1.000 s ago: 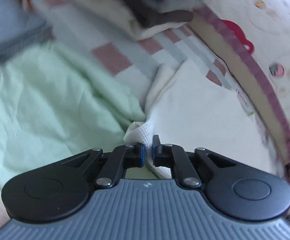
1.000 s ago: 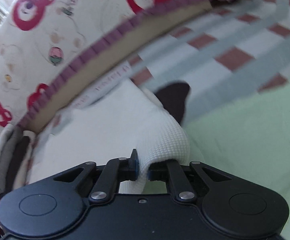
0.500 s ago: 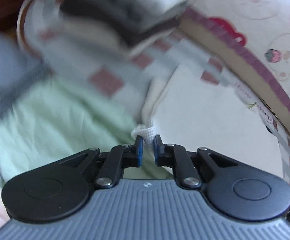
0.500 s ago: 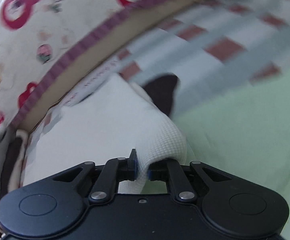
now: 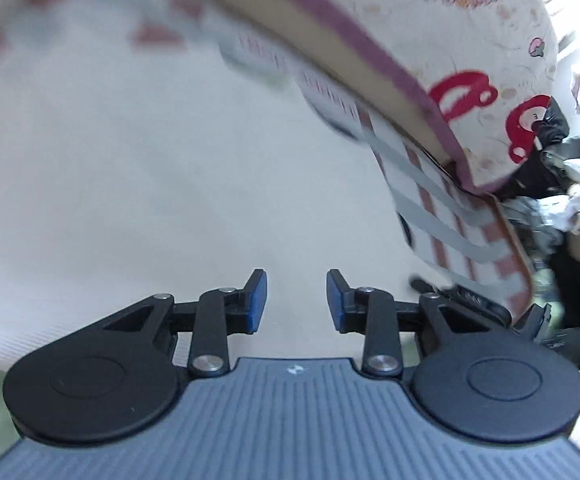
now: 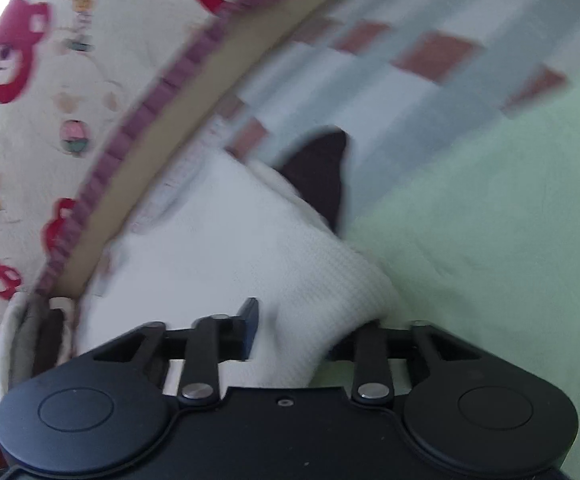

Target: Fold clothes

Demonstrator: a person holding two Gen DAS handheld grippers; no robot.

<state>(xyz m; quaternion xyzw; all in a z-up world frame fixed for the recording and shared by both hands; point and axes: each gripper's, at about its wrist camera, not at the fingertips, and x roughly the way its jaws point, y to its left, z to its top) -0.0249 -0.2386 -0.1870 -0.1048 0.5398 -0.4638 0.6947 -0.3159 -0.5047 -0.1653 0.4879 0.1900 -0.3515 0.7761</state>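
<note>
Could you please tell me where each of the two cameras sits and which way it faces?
Left wrist: rides the left gripper, angled down at the white garment; jaws opening, nothing between them.
Right wrist: rides the right gripper, angled down; jaws opening, a fold of the garment between them.
Shared: the garment, bear-print quilt, checked sheet.

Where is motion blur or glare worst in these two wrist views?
Left wrist view: white garment and checked sheet smeared; overexposed top right. Right wrist view: bear-print quilt streaked, glare top left; the garment's waffle weave stays readable.
</note>
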